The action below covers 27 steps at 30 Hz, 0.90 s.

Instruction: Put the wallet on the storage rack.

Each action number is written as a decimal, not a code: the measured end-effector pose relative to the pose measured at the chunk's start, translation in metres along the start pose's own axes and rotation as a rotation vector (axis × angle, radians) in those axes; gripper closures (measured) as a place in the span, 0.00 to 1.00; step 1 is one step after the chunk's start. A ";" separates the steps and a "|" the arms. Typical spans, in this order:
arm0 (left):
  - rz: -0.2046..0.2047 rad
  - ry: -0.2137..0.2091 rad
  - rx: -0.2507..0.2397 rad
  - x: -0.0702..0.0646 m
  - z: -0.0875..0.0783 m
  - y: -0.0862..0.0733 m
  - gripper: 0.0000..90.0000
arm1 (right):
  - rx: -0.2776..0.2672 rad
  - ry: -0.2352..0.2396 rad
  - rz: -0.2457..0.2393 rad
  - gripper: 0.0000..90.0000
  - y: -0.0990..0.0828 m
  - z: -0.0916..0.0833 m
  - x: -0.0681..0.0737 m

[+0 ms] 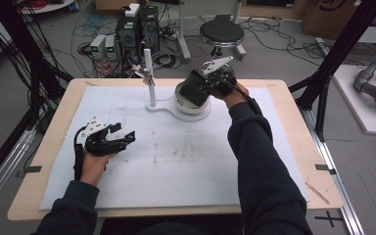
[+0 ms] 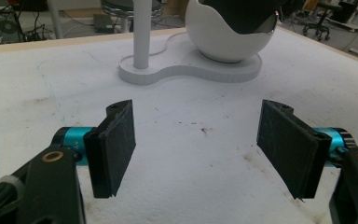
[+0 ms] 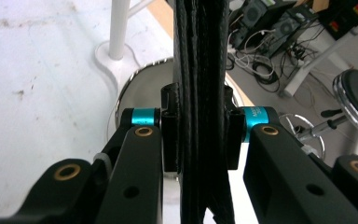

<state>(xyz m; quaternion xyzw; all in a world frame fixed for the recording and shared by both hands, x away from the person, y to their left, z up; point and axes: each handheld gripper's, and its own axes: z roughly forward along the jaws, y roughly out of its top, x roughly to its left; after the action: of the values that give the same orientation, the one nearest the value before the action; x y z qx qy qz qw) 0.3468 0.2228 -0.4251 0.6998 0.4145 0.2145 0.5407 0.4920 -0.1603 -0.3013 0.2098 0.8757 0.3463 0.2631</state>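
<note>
A wooden table (image 1: 54, 117) covered by a stained white mat (image 1: 176, 161) is shown; a round black stool (image 1: 221, 32) stands on the grey floor at 12 o'clock, with computer boxes (image 1: 137, 29) at 11 o'clock. The left gripper (image 1: 120, 139) is held over the mat at 9 o'clock, its jaws spread wide with nothing between them. The right gripper (image 1: 196, 88) is seen at 12 o'clock, clamped on a black stitched wallet-like item (image 3: 200, 70), which is held edge-up above the white bowl (image 2: 223, 42) of a white stand (image 1: 152, 105). Black leather-like layers with seams are visible.
</note>
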 end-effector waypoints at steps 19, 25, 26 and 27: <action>-0.001 0.007 -0.004 0.001 -0.002 0.000 0.31 | 0.070 0.241 0.068 0.52 0.002 0.022 0.036; -0.001 0.003 -0.006 0.000 -0.003 0.000 0.31 | 0.017 0.240 0.067 0.43 -0.009 0.024 0.044; -0.001 0.003 -0.006 0.000 -0.003 0.000 0.31 | -0.005 0.272 0.105 0.40 -0.012 0.024 0.043; -0.001 0.003 -0.006 0.000 -0.003 0.000 0.31 | -0.027 0.299 0.137 0.39 -0.016 0.023 0.041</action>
<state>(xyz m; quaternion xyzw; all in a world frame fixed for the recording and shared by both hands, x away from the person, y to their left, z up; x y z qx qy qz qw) 0.3448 0.2242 -0.4239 0.6977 0.4151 0.2167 0.5422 0.4713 -0.1367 -0.3403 0.2115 0.8841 0.4025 0.1082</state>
